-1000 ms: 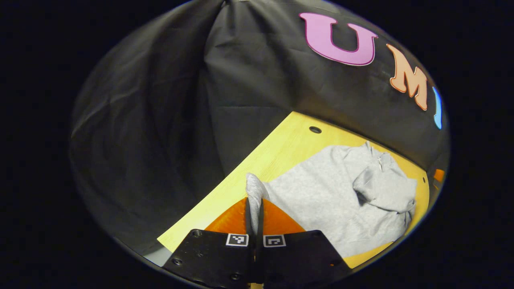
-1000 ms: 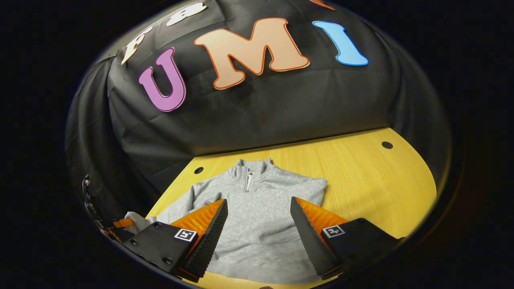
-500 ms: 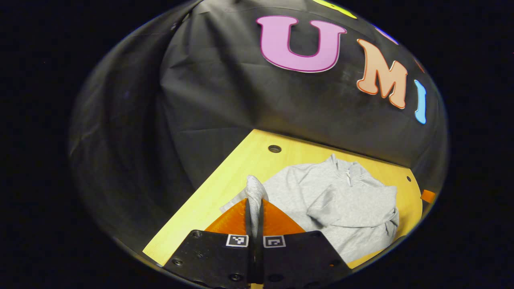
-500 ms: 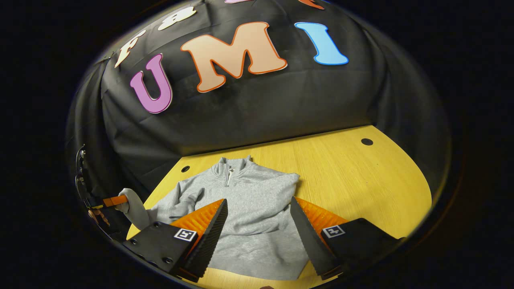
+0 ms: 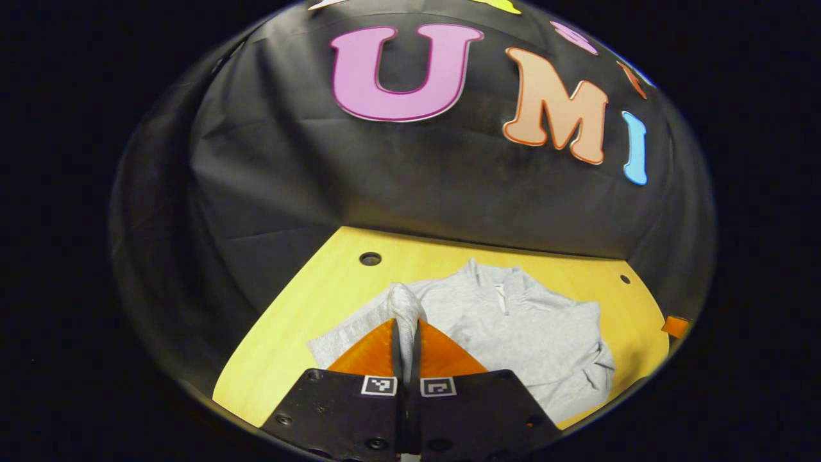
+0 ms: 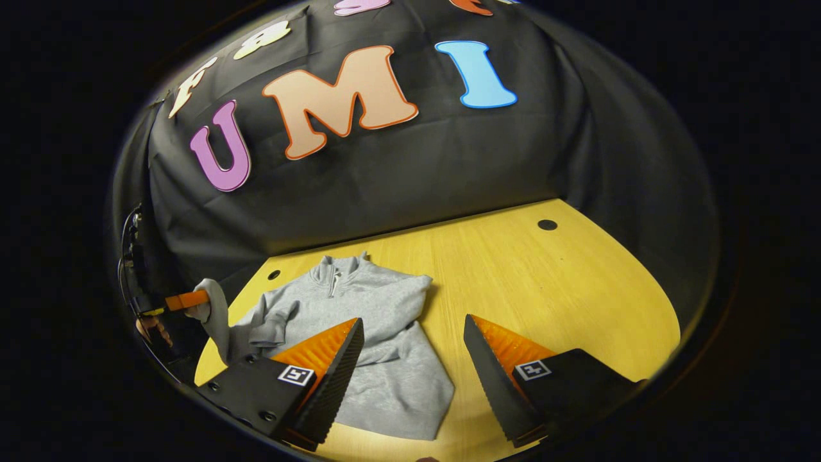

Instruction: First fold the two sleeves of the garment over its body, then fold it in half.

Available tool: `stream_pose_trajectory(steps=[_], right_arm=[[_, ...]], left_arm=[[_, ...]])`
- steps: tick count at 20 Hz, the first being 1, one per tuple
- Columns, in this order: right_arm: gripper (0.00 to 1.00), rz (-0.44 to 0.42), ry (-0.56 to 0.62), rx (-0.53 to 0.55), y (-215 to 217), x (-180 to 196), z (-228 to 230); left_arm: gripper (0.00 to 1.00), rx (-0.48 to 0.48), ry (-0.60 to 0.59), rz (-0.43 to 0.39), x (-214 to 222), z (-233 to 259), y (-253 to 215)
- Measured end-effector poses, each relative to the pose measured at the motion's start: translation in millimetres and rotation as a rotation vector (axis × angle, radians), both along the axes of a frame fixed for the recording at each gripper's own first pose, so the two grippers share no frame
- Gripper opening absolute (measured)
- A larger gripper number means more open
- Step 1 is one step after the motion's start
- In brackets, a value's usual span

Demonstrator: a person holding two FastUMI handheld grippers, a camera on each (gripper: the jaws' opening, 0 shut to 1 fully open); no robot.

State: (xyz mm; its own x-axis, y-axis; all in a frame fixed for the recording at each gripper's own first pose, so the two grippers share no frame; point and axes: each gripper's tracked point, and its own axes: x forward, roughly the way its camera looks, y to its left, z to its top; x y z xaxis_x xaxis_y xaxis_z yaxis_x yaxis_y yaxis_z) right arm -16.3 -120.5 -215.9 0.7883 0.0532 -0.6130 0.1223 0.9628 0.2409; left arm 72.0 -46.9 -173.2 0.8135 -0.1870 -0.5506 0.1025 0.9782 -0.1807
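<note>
At the left edge of the yellow table (image 6: pixel 577 276), the left gripper (image 5: pixel 405 333) has its jaws pinched together on the cuff end of the garment's left sleeve (image 5: pixel 359 327), a small tuft of grey cloth poking up between the fingers. From the right gripper view that same sleeve hangs lifted off the wood, draped from the far gripper at the table's corner. Just inward lies the garment (image 6: pixel 378 346) itself, a pale grey zip-neck sweatshirt spread on the table near the black cloth wall, collar toward the wall, hem toward the front edge. Its other sleeve (image 5: pixel 593 366) looks already laid across the body, bunched in soft ridges. Farther right, the right gripper (image 6: pixel 414 359) hovers above the hem with its jaws wide apart, holding nothing, bare tabletop beyond it. The fabric looks like thick fleece: soft, floppy, light enough to lift by a pinch, yet likely to sag and crumple rather than keep a line. I would judge the cuff a sound place to hold for carrying the sleeve over the chest, and the two hem corners best for the final halving fold.
</note>
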Motion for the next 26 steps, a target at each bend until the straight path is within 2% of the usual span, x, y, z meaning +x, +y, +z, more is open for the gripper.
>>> stream_pose_trajectory(steps=[2,3,4,5,6,7,8,9,10,11,12,13,15,20,21,23,26], right_arm=[[0.93,-0.02,0.001,-0.007,-15,-7,1],[0.93,-0.031,0.001,-0.009,-22,-10,1],[0.98,-0.043,0.0,-0.012,-30,-14,2],[0.93,-0.053,0.002,-0.016,-37,-19,2],[0.93,-0.062,0.006,-0.02,-44,-24,1],[0.98,-0.072,0.008,-0.023,-51,-28,0],[0.93,-0.082,0.011,-0.025,-58,-34,1],[0.97,-0.09,0.012,-0.026,-63,-38,1],[0.93,-0.099,0.013,-0.028,-63,-45,-1],[0.98,-0.107,0.014,-0.03,-69,-49,-1],[0.98,-0.115,0.016,-0.033,-76,-55,-1],[0.93,-0.122,0.019,-0.034,-81,-58,-2],[0.93,-0.132,0.024,-0.035,-92,-67,-3],[0.93,-0.145,0.041,-0.05,-123,-84,-7],[0.98,-0.146,0.043,-0.05,-126,-87,-7],[0.93,-0.146,0.048,-0.051,-130,-92,-7],[0.94,-0.131,0.06,-0.058,-132,-100,-11]], left_arm=[[0.0,-0.003,-0.013,-0.044,5,5,-27],[0.0,-0.006,-0.018,-0.065,6,7,-40],[0.0,-0.01,-0.023,-0.086,7,9,-54],[0.0,-0.017,-0.026,-0.107,9,11,-70],[0.0,-0.024,-0.031,-0.127,9,13,-84],[0.0,-0.031,-0.034,-0.148,9,15,-98],[0.0,-0.034,-0.037,-0.17,10,17,-113],[0.0,-0.037,-0.041,-0.19,10,18,-127],[0.0,-0.041,-0.045,-0.209,8,19,-141],[0.0,-0.043,-0.047,-0.228,8,19,-155],[0.0,-0.046,-0.05,-0.244,7,20,-167],[0.0,-0.051,-0.051,-0.258,7,20,-180],[0.0,-0.063,-0.045,-0.281,6,18,-205],[0.0,-0.09,0.001,-0.301,-3,0,-246],[0.0,-0.098,0.013,-0.299,-3,-4,-252],[0.0,-0.098,0.031,-0.291,-4,-15,-261],[0.02,-0.068,0.031,-0.291,-2,-31,-272]])
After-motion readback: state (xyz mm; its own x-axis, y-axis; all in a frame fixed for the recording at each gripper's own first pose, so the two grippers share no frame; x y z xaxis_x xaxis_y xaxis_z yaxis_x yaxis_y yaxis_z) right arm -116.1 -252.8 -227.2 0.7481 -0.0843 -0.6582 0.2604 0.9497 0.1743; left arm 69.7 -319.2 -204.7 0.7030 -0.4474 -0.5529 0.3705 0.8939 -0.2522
